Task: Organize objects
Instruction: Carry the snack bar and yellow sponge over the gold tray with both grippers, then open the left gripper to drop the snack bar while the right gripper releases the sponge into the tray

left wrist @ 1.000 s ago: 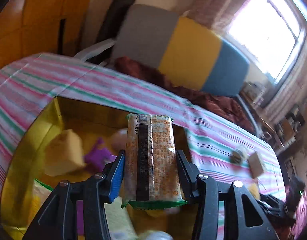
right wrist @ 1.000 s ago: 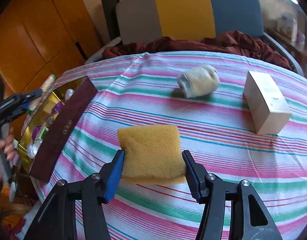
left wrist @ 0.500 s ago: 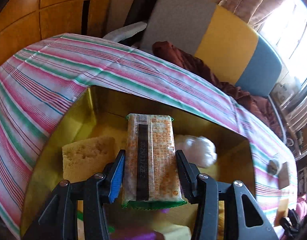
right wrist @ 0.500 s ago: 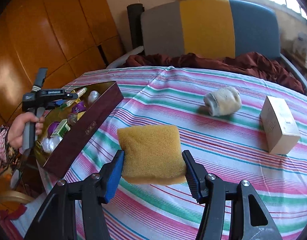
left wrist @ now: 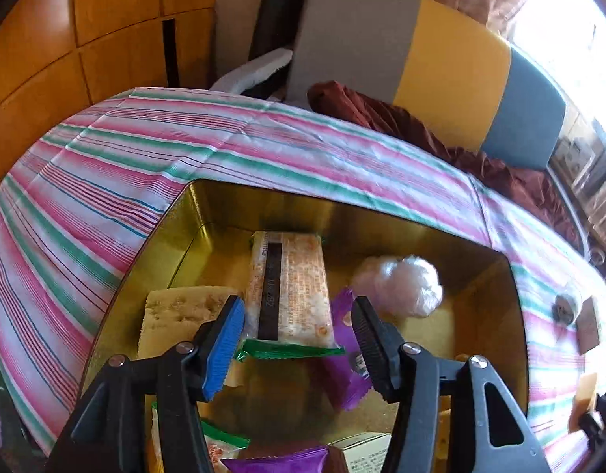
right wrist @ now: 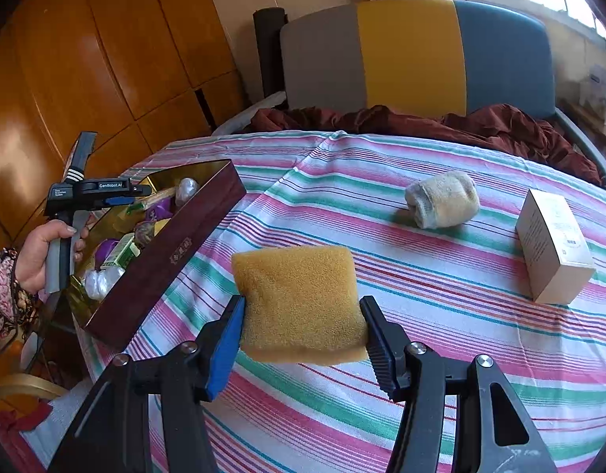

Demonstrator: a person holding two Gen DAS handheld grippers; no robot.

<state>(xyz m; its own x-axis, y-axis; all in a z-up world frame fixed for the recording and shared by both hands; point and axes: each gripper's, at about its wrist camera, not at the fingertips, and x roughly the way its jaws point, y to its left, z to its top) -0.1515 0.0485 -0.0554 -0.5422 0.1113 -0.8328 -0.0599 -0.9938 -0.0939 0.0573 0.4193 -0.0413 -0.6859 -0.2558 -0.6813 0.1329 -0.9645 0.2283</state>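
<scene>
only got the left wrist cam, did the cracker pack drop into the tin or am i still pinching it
Observer: It's released. The left gripper is open, and the cracker packet lies in the gold tin.
Operator: what's the right one doing
Observer: The right gripper is shut on a yellow sponge, held above the tablecloth.
Operator: anything left out on the table
Observer: A rolled sock and a white carton lie outside the tin.

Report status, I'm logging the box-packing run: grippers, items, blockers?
Left gripper open over gold box, orange snack packet inside. Right gripper shut on yellow sponge above table. Rolled sock, white carton still out. No blockers.
</scene>
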